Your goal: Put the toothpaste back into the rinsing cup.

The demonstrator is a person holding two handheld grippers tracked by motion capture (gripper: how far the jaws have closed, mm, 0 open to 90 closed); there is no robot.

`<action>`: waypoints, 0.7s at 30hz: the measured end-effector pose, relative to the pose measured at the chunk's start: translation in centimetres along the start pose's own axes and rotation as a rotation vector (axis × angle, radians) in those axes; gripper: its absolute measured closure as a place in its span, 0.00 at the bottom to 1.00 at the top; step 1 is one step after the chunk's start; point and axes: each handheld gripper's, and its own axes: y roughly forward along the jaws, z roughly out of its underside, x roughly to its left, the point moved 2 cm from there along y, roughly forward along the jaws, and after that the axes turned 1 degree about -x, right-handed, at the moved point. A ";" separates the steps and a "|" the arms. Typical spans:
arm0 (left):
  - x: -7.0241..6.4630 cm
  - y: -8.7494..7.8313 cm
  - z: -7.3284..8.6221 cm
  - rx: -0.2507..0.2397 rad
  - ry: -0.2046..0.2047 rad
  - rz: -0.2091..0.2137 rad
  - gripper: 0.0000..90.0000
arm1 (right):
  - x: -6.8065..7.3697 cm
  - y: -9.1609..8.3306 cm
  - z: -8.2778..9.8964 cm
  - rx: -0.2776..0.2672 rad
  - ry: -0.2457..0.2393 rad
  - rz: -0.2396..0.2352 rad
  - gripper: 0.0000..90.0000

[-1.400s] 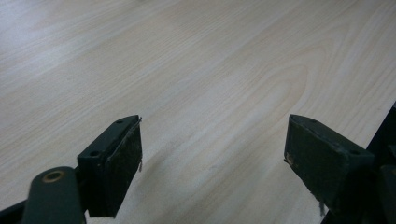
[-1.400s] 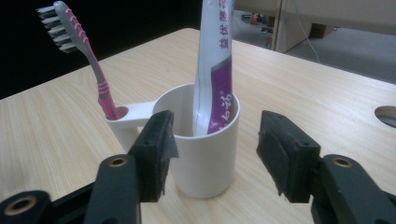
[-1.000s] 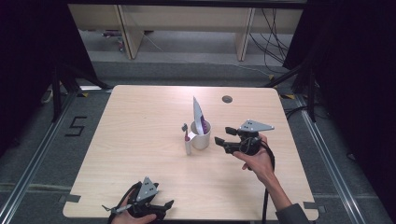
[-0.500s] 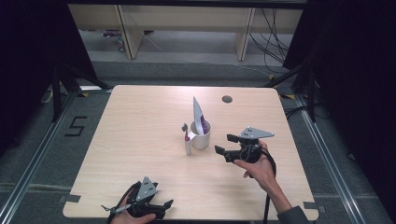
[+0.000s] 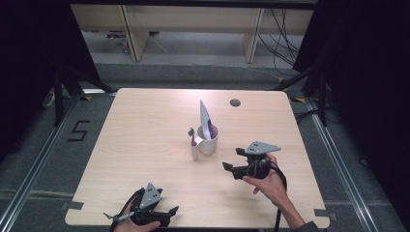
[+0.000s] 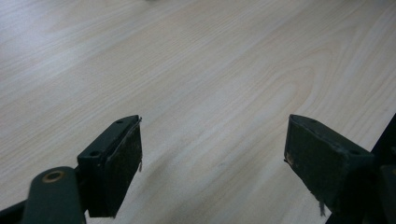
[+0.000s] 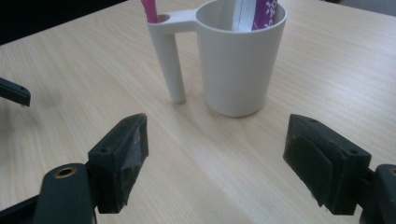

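Light wooden table (image 5: pixel 145 125), rounded corners, a small dark round grommet (image 5: pixel 235 102) near its far edge at about 1 o'clock from table centre.

White plastic cup with a side tube holder (image 5: pixel 209 141) stands upright close to table centre. In it, a tall white tube with purple print (image 5: pixel 205 116), leaning, tip up. A pink-handled toothbrush (image 5: pixel 192 136) sits in the side holder, at 9 o'clock of the cup body; in the right gripper view the pink handle (image 7: pixel 150 10) enters the holder's hole.

Right gripper (image 5: pixel 233 160): at 5 o'clock from the cup, near but apart, pointing toward it. Jaws have just been opening; they stand wide, nothing between the pads (image 7: pixel 215 163), bare table under them.

Left gripper (image 5: pixel 173 210): at the near table edge, about 7 o'clock from the cup, well apart. Jaws released, wide, nothing between them (image 6: pixel 212 154), wood grain ahead.
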 end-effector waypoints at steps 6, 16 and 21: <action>0.1 -0.3 0.3 -0.002 -0.008 -0.002 0.21 | 0.4 -0.6 0.6 0.020 0.003 0.003 0.25; 0.1 -0.1 0.3 -0.010 -0.012 -0.004 0.21 | 1.4 -1.7 1.9 0.045 0.001 -0.005 0.22; 0.2 -0.1 0.2 -0.006 -0.006 -0.004 0.21 | 1.5 -2.1 2.6 0.053 0.004 0.008 0.20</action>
